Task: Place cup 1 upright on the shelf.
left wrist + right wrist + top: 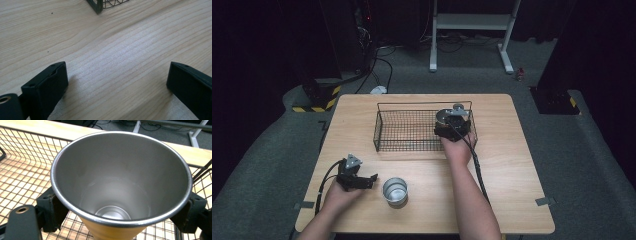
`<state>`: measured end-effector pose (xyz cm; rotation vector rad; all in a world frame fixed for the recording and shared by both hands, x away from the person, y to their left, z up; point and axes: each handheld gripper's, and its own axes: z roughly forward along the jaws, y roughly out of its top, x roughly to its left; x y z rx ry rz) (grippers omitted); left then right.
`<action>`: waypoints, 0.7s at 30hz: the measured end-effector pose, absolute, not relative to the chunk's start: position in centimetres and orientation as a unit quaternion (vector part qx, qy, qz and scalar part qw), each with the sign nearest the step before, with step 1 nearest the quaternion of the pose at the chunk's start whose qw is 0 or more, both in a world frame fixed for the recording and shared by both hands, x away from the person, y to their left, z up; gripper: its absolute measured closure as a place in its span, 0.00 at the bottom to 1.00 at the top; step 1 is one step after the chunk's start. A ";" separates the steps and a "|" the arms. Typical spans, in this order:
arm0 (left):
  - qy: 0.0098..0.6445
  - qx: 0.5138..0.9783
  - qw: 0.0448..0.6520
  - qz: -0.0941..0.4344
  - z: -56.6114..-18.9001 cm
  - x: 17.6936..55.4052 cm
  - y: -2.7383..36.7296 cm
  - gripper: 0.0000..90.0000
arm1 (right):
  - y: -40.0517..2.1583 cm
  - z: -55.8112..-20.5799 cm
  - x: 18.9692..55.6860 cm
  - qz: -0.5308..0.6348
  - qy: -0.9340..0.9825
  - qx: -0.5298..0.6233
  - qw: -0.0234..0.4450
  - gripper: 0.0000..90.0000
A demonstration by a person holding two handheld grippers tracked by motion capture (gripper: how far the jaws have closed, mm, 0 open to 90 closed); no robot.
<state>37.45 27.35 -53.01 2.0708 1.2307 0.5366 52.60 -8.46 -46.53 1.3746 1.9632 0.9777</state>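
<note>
- Over the right end of the wire basket (412, 131), the right gripper (452, 121) grasps a steel cup (120, 182), its two black jaws pressed against opposite sides of the cup just below the rim.
- That cup stands roughly upright, mouth up, and narrows from a wide rim to a small flat bottom; its long axis runs rim to base, close to vertical. The right gripper view looks down into the bare inside, and the outer wall below the rim reflects the warm colour of the wood.
- Whether the held cup's base touches the basket floor cannot be told; basket mesh shows beneath and around it.
- Near the front edge of the table (512, 165), a second steel cup (395, 190) stands upright with its mouth up, apart from the basket and just right of the left gripper (369, 181).
- The left gripper rests low by the near left part of the table, jaws spread wide with only bare wood between them; it holds nothing. In the left gripper view a corner of the basket shows at the far edge.
- Count: two steel cups, one wire basket, two grippers, one wooden table.
- The basket sits at the far middle of the table, its long side running left to right.
</note>
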 end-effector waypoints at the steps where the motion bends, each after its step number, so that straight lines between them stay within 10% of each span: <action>1: 0.472 0.791 0.332 0.204 -53.0 37.4 27.3 0.05 | -8.4 -46.6 52.5 0.364 0.729 0.510 0.274 0.17; 21: 0.473 0.790 0.333 0.203 -53.0 37.4 27.3 0.05 | -8.6 -47.2 52.4 0.364 0.738 0.506 0.259 0.12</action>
